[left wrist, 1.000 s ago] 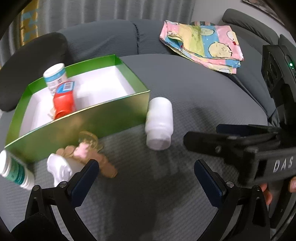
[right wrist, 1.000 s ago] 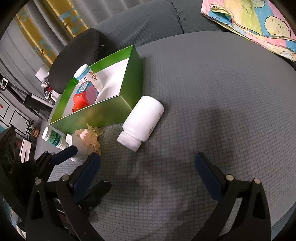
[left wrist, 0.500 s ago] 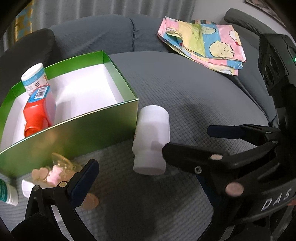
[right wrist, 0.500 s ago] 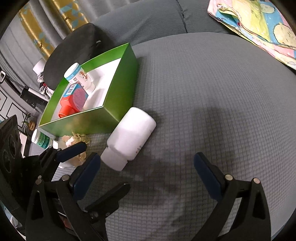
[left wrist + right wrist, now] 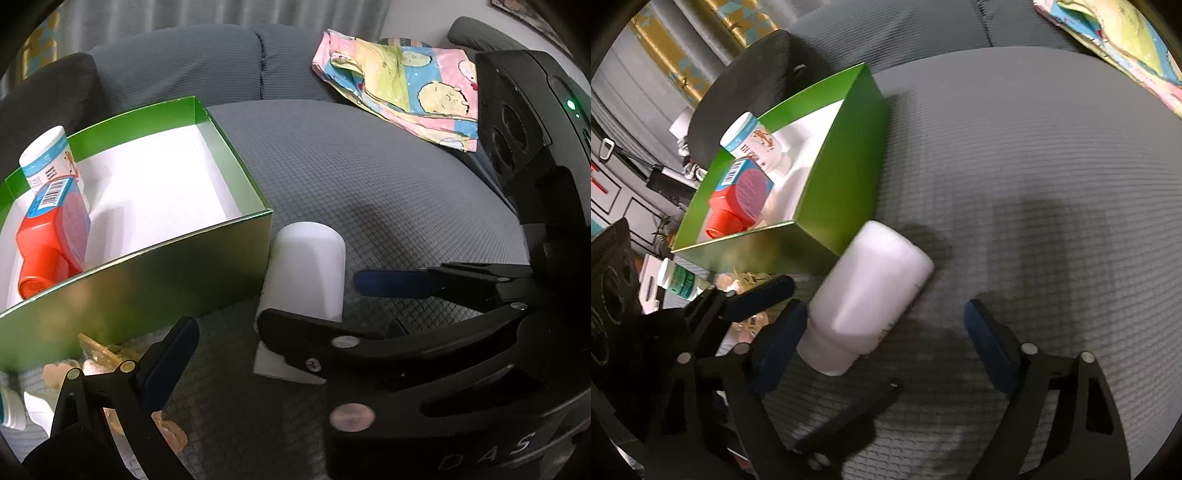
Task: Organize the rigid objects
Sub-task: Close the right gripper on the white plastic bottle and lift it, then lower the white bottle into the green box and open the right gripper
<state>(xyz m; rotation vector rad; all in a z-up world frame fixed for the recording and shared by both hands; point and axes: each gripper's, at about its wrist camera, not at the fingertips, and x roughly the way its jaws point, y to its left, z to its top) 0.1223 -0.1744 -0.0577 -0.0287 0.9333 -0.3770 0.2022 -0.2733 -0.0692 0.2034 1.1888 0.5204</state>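
Your green box [image 5: 155, 266] on the sofa seat [image 5: 1015, 147] holds a red bottle [image 5: 48, 243] and a blue-capped bottle [image 5: 48, 155]. The white bottle [image 5: 871, 295] lies on its side just beside the box corner. Since a second ago your right gripper [image 5: 886, 339] has closed in around it, fingers apart. Your left gripper [image 5: 753, 295] fingers: cannot tell.

A grey sofa [image 5: 332, 162] with a grid-textured seat fills both views. A folded pastel cartoon-print cloth [image 5: 402, 92] lies at its back, with grey curtains [image 5: 221, 14] behind.
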